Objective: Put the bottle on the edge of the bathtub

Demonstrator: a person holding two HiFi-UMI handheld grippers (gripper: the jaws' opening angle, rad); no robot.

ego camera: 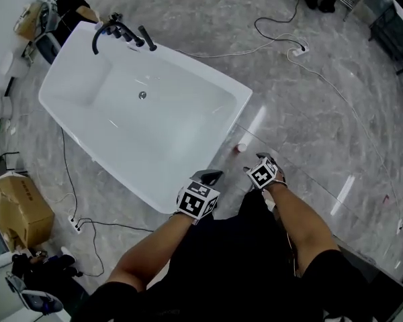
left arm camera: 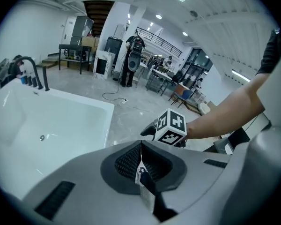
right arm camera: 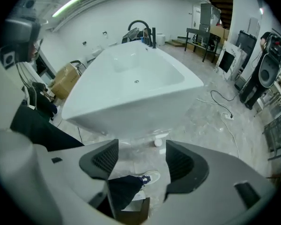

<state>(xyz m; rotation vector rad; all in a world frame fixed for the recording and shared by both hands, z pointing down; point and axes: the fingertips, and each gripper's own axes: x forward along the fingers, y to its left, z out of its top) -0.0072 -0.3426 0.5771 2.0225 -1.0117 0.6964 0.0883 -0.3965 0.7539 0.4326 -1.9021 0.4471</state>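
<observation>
The bottle [ego camera: 240,148] is a small white thing with a pinkish top. It stands on the grey floor just off the near right corner of the white bathtub [ego camera: 74,79]. In the right gripper view the bottle [right arm camera: 158,142] shows on the floor beyond the gap between the jaws, below the bathtub [right arm camera: 131,86]. My right gripper [ego camera: 254,164] hangs open and empty a short way from it. My left gripper [ego camera: 210,177] is beside it near the tub's corner, shut with nothing in it. The left gripper [left arm camera: 140,146] has its pads pressed together.
A black faucet [ego camera: 121,32] stands on the tub's far rim. Cables and a power strip [ego camera: 299,47] cross the floor behind. A cardboard box [ego camera: 20,210] sits at the left, a person [ego camera: 70,5] at the far left. My shoe [right arm camera: 150,177] is below the right gripper.
</observation>
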